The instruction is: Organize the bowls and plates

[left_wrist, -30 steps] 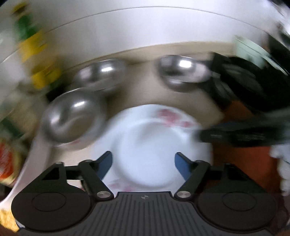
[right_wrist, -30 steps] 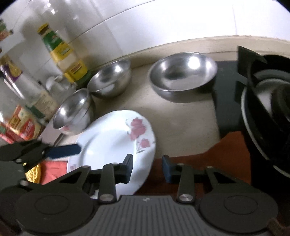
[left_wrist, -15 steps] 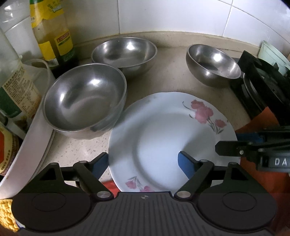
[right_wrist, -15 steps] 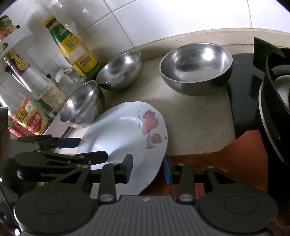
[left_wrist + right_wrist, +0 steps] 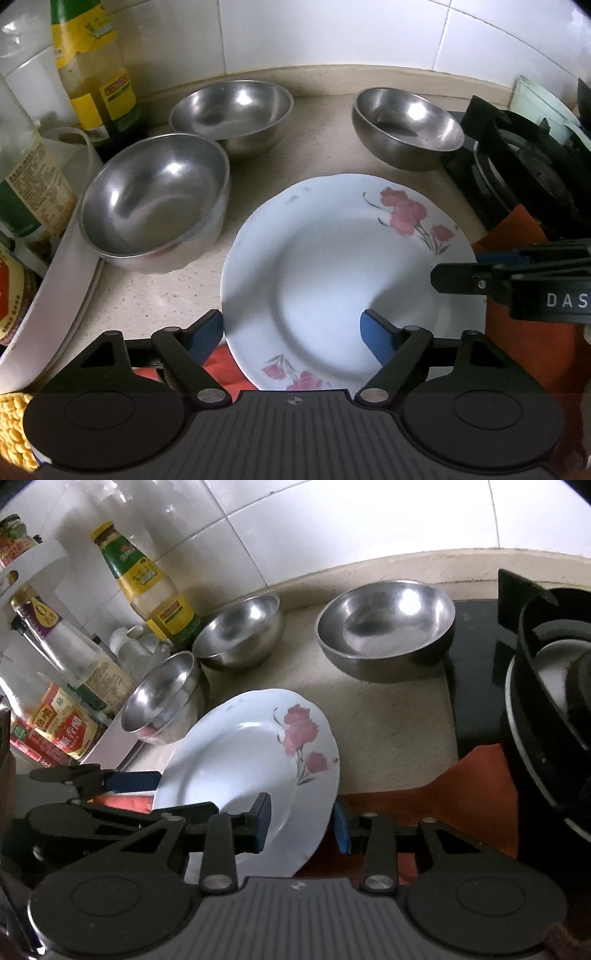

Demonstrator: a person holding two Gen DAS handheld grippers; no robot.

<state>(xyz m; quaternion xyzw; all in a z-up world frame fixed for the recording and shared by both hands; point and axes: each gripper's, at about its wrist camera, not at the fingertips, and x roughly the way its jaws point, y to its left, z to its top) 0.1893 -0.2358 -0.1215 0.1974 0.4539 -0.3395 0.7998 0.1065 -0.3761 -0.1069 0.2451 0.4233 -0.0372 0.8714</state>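
Porcelain worries me rn. Flowered plate (image 5: 240, 760) sits tilted at the desk (image 5: 388, 731) front edge, near side over an orange cloth (image 5: 424, 805). My right claw (image 5: 301, 823) straddles its rim, jaws narrow, but I can't tell if the pads actually bite. Left claw (image 5: 291, 332) is closing a bit, still wide, plate between the fingers w/o contact. Risk imo: glazed rim slips out, plate drops or clanks into the nearest steel bowl (image 5: 153, 201), just beside it.

Left claw (image 5: 291, 334) closing astride floral plate (image 5: 332, 266), three steel bowls (image 5: 155, 199) beyond
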